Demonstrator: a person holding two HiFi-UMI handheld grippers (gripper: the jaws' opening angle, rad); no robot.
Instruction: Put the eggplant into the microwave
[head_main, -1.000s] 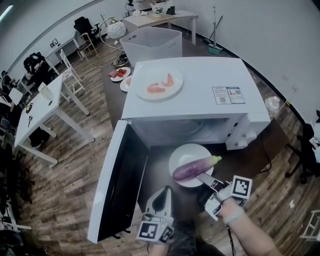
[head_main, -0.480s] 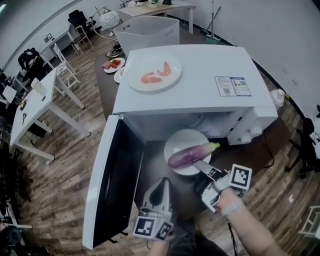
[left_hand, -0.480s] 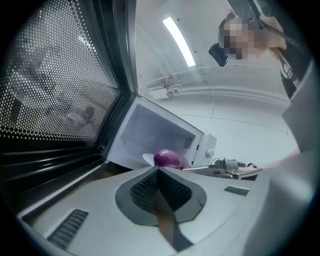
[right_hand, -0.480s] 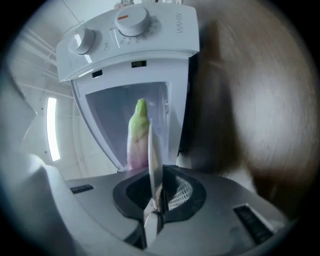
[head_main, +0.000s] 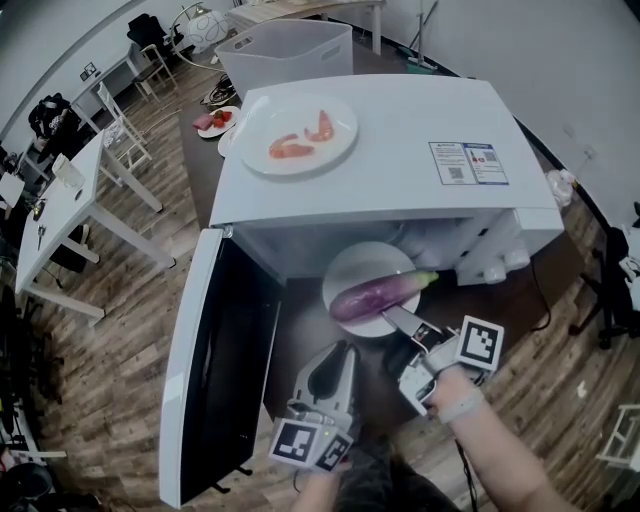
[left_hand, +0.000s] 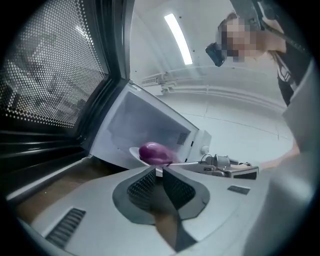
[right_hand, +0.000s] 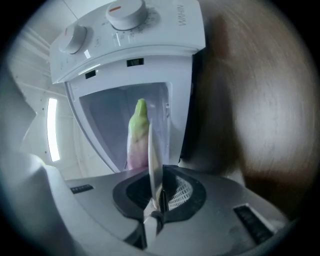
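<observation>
A purple eggplant (head_main: 370, 297) with a green stem lies on a white plate (head_main: 356, 264), which hangs at the mouth of the white microwave (head_main: 400, 160). The plate's far rim is just under the cavity's front edge. The microwave door (head_main: 225, 360) stands swung open to the left. My right gripper (head_main: 388, 316) is shut on the plate's near rim; in the right gripper view the plate (right_hand: 153, 150) shows edge-on between the jaws (right_hand: 157, 192), with the eggplant (right_hand: 136, 130) behind it. My left gripper (head_main: 340, 350) is shut and empty, left of the plate by the door. It faces the eggplant (left_hand: 155, 152).
A plate of red food (head_main: 298, 135) rests on top of the microwave. The control dials (right_hand: 125, 10) are at the right of the cavity. Behind the microwave are a white bin (head_main: 285, 50) and small dishes (head_main: 215, 120); white tables (head_main: 70, 200) stand left.
The plate with the eggplant has moved forward to the microwave's opening, carried by my right gripper. My left gripper has also moved forward, staying shut.
</observation>
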